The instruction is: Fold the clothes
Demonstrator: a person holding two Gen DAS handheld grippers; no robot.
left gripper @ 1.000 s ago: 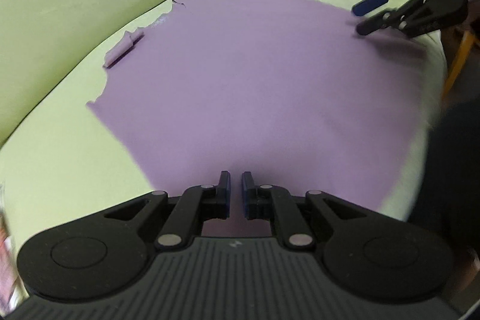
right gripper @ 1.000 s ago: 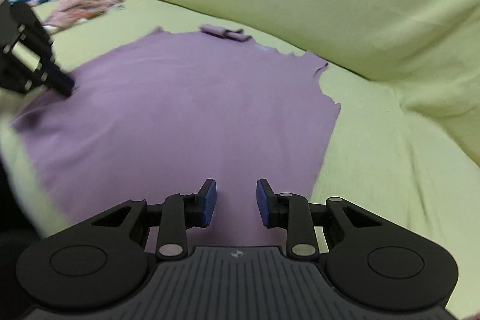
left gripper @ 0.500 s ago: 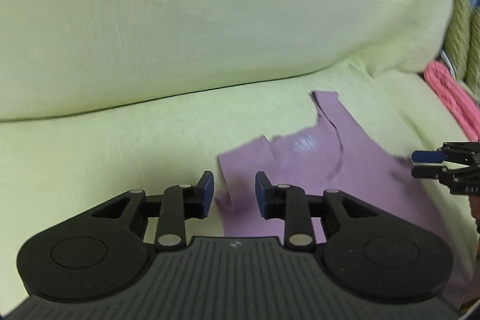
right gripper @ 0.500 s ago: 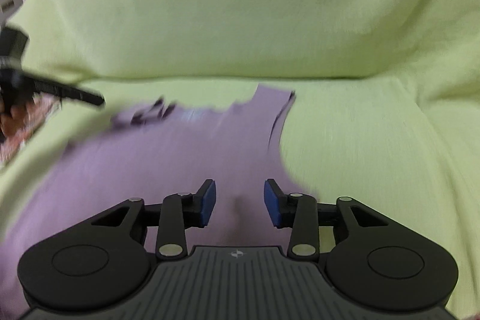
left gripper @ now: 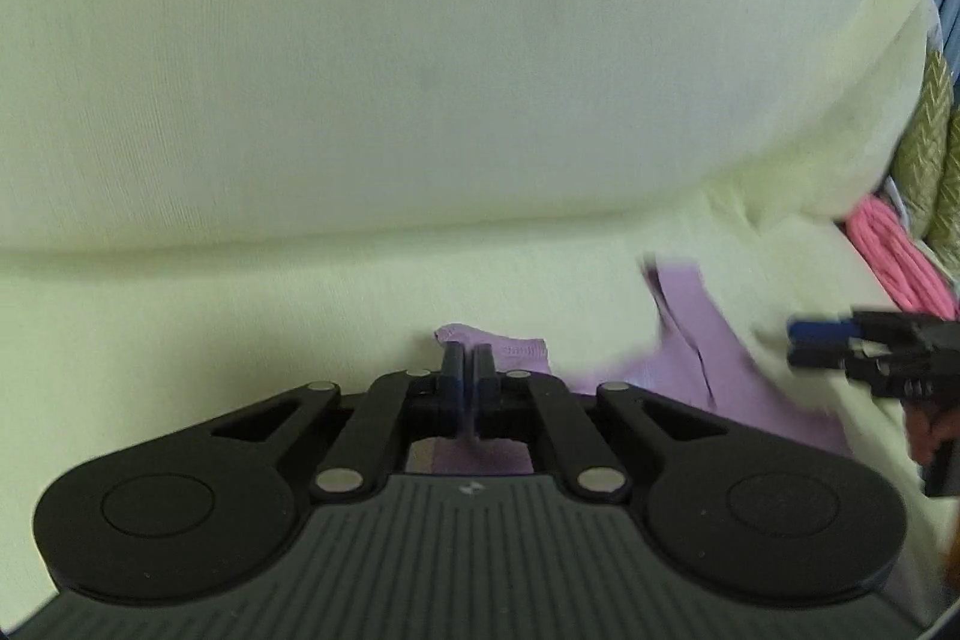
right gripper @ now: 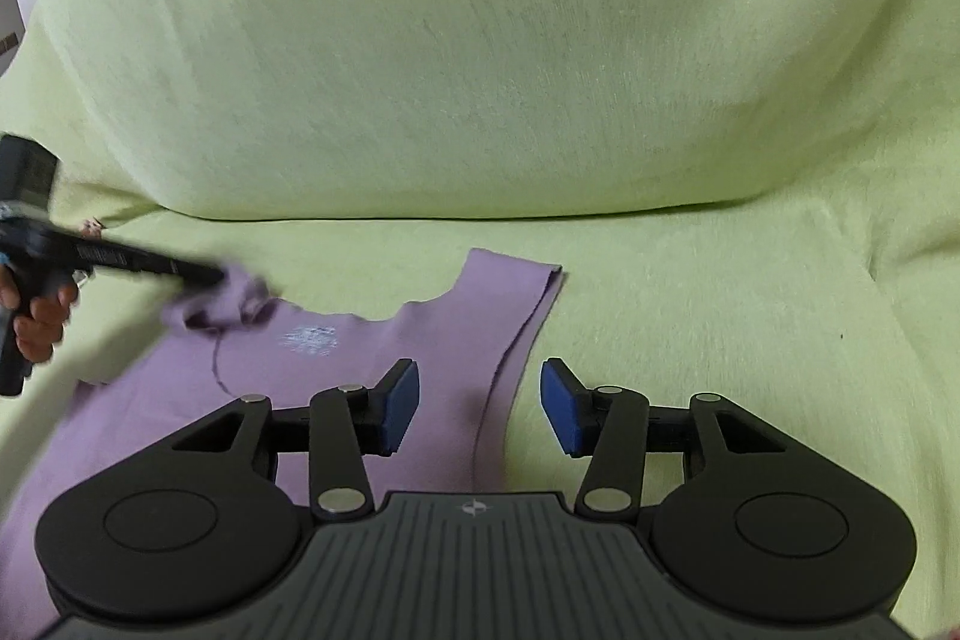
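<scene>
A purple sleeveless top (right gripper: 384, 370) lies flat on the green sofa seat, neck and shoulder straps toward the backrest. My left gripper (left gripper: 467, 370) is shut on the top's left shoulder strap (left gripper: 504, 349), which bunches at its tips; it also shows in the right wrist view (right gripper: 204, 277) at that strap. My right gripper (right gripper: 479, 409) is open, its jaws wide apart, just above the right armhole edge below the right strap (right gripper: 522, 280). It shows in the left wrist view (left gripper: 822, 343) too, over the top's right side (left gripper: 720, 364).
The sofa backrest (right gripper: 480, 40), under a light green cover, rises right behind the top. A pink knitted garment (left gripper: 900, 262) lies at the seat's right end beside an olive cushion (left gripper: 930, 142). Bare green seat (right gripper: 750, 328) spreads to the right of the top.
My left gripper has gone from open to shut on the left shoulder strap. My right gripper has opened wider and moved in over the right armhole edge.
</scene>
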